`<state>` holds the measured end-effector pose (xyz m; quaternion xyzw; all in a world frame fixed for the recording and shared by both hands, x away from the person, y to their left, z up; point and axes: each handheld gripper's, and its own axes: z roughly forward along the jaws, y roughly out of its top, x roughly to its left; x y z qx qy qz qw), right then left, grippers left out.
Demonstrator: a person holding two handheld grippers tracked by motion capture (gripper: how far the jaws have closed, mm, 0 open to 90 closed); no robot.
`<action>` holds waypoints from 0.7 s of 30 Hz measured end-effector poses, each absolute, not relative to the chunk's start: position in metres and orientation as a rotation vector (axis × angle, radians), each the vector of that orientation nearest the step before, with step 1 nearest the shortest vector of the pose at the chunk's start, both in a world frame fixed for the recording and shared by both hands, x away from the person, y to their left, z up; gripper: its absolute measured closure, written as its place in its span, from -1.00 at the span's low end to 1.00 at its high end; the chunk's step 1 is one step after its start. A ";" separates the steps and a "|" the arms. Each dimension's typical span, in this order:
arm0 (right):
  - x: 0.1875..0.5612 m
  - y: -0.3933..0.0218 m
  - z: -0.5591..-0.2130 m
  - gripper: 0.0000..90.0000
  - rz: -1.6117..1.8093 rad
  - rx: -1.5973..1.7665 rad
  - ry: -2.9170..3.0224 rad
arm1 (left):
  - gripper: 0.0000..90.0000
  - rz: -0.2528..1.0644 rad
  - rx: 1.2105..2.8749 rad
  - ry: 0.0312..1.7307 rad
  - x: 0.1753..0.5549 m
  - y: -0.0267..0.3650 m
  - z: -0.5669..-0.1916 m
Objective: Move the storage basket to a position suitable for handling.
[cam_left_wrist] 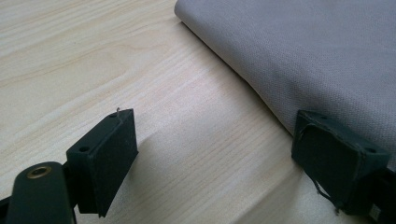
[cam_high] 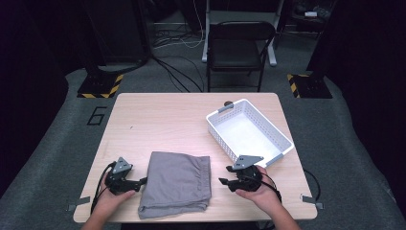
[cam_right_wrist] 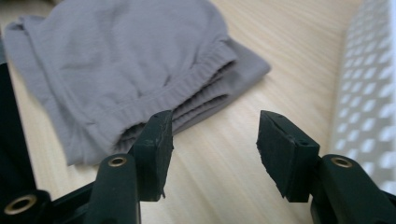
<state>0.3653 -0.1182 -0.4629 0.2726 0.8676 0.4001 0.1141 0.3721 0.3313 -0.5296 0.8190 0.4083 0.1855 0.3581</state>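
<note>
Grey folded shorts (cam_high: 176,183), elastic waistband bunched, lie flat between both empty, parted tongs.

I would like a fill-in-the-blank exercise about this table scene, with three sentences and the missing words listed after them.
1. The folded grey garment lies on the wooden table between the left gripper and the ______ gripper.
2. The white basket with perforated walls holds ______.
3. The jaws of the right gripper stand ______, with only bare table between them.

Missing words: right; nothing; open
</note>
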 end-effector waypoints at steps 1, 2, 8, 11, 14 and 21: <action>0.370 -0.122 -0.458 0.04 1.162 0.812 2.531 | -0.68 0.478 2.113 1.054 0.372 0.331 -0.530; 0.370 -0.122 -0.458 0.04 1.162 0.812 2.531 | -0.68 0.478 2.112 1.055 0.372 0.331 -0.530; 0.390 -0.136 -0.445 0.13 1.150 0.906 2.473 | -0.68 0.479 2.112 1.056 0.372 0.331 -0.530; 0.398 -0.140 -0.443 0.19 1.138 0.914 2.465 | -0.68 0.477 2.111 1.057 0.372 0.331 -0.530; 0.407 -0.141 -0.441 0.23 1.132 0.942 2.452 | -0.68 0.477 2.109 1.058 0.372 0.331 -0.530; 0.423 -0.138 -0.438 0.47 1.044 0.928 2.470 | -0.68 0.476 2.109 1.058 0.372 0.331 -0.530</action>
